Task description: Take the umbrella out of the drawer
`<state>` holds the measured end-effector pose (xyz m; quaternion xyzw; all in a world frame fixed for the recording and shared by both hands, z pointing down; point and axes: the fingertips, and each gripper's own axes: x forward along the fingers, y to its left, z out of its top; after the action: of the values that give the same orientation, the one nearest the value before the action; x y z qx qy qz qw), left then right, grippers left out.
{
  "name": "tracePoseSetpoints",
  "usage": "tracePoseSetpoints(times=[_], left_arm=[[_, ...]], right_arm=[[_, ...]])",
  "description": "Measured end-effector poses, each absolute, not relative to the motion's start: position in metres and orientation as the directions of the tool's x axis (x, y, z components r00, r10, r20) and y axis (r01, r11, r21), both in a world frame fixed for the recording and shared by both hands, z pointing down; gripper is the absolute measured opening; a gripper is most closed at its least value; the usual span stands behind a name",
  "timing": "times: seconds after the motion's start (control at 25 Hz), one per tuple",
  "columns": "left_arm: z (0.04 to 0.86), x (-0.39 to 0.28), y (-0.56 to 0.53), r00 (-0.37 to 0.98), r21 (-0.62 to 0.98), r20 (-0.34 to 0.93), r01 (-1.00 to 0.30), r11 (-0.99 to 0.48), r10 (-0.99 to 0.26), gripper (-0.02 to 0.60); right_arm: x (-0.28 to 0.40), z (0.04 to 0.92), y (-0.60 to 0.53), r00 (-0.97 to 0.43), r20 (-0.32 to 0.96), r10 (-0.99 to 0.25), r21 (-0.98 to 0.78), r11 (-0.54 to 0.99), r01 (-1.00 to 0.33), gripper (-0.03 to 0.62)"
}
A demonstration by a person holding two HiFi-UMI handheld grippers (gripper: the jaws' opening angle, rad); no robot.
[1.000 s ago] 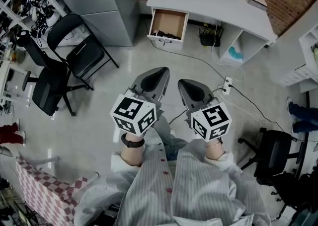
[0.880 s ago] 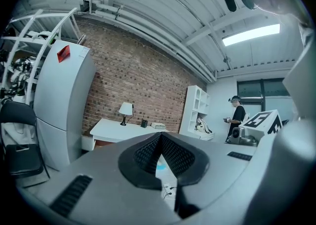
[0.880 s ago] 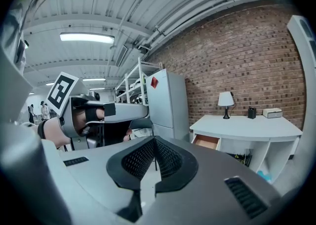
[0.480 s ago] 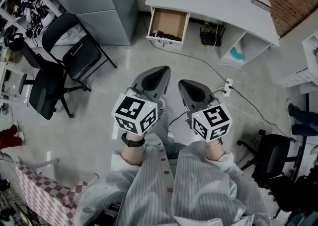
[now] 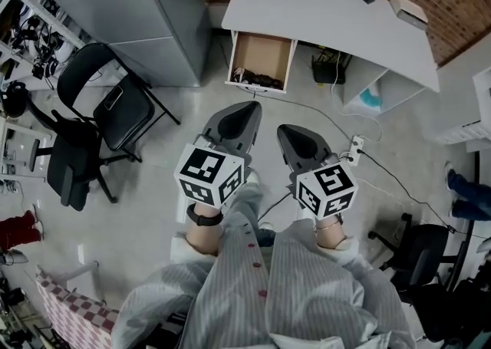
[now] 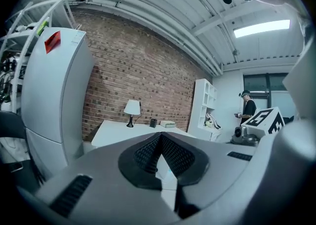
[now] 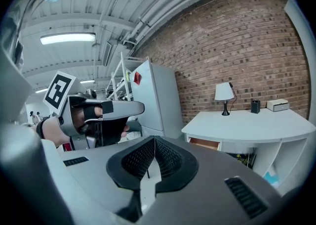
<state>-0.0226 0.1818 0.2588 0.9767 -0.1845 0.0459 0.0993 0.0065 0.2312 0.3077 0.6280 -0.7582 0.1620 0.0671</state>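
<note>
Closer now to the open drawer (image 5: 261,52), we carry the left gripper (image 5: 247,110) and right gripper (image 5: 287,133) — jaws together, empty. Something dark inside is perhaps the umbrella (image 5: 259,79).

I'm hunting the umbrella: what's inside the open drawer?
In the drawer, a dark thing lies along the front edge, too small to identify; elsewhere bare brown bottom. The desk covers its rear.

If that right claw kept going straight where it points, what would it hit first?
Nothing near: bare floor lies ahead of the shut right claw, then probably the front of the white desk, beside its open drawer. Depth is unclear.
</note>
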Motion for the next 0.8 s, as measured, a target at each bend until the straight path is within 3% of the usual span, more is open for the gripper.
tracePoseSetpoints(times=[0.8], left_arm=[[0.285, 0.004, 0.055, 0.910, 0.168, 0.169, -0.406, -0.898, -0.380, 0.009]], right_arm=[[0.055, 0.329, 0.111, -0.167, 0.329, -0.929, -0.178, 0.113, -0.977, 0.035]])
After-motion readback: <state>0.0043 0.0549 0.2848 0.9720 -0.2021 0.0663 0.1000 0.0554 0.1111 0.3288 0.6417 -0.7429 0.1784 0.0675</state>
